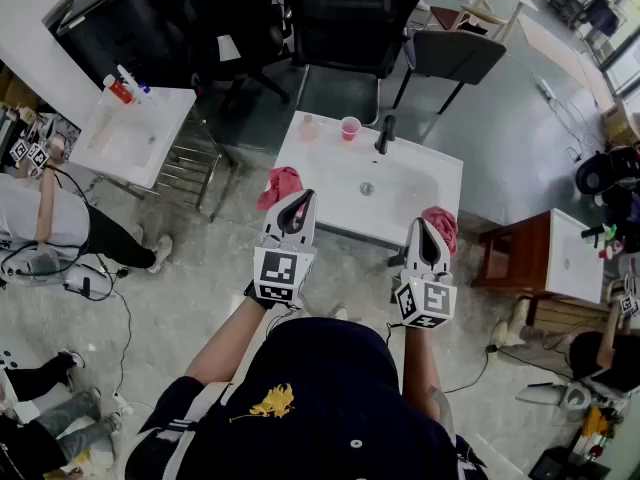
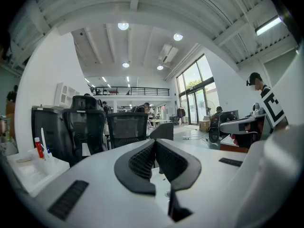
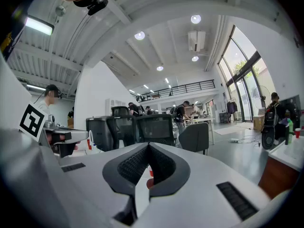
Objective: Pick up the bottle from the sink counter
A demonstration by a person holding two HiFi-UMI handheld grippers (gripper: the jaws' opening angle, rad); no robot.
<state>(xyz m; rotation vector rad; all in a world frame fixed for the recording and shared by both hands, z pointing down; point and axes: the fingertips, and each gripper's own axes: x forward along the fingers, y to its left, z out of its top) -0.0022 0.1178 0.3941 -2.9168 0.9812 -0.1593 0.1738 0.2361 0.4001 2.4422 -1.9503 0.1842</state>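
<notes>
I see the bottle [image 1: 308, 126] at the far edge of the sink counter [image 1: 425, 178], seemingly upright, just beside a red cup [image 1: 350, 128]. It lies straight ahead of my left gripper [image 1: 302, 200], the nearer one; my right gripper [image 1: 424, 226] sits off to the side. Both point level over the near edge, jaws clenched together on nothing
</notes>
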